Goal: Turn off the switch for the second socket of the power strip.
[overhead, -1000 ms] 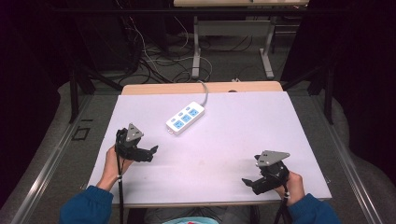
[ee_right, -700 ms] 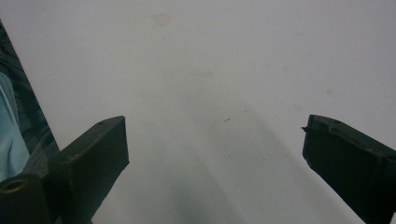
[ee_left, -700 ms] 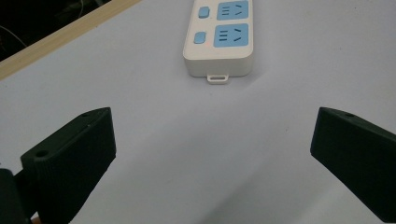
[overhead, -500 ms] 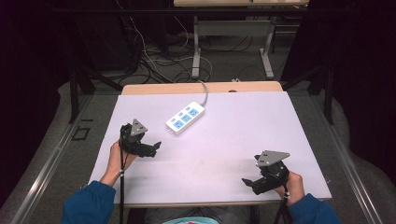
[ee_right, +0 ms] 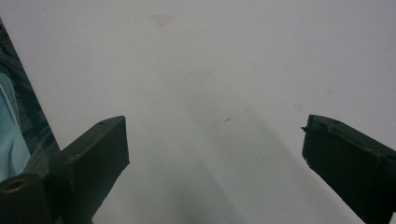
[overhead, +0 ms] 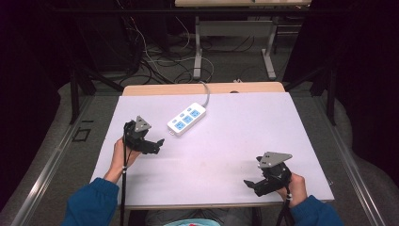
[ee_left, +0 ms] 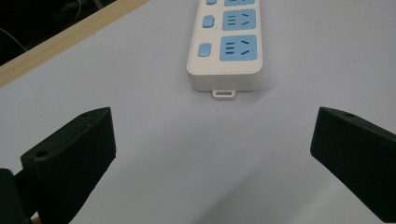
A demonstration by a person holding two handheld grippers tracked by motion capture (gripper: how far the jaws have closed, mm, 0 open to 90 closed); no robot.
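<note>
A white power strip (overhead: 187,118) with blue sockets lies on the white table sheet (overhead: 226,141), its grey cable running off the far edge. My left gripper (overhead: 157,145) hovers just left of and nearer than the strip, pointing toward it. In the left gripper view the strip's near end (ee_left: 229,51) lies a short way ahead of the open jaws, with nothing between them. My right gripper (overhead: 249,184) rests near the table's front right edge, open over bare sheet (ee_right: 210,93).
A wooden strip of tabletop (overhead: 202,88) shows beyond the sheet's far edge. Behind it are cables on the floor (overhead: 160,66) and metal desk legs (overhead: 197,47). A metal rail (overhead: 51,155) runs along the left side.
My left gripper has moved forward and right, closer to the power strip. The right gripper has stayed put.
</note>
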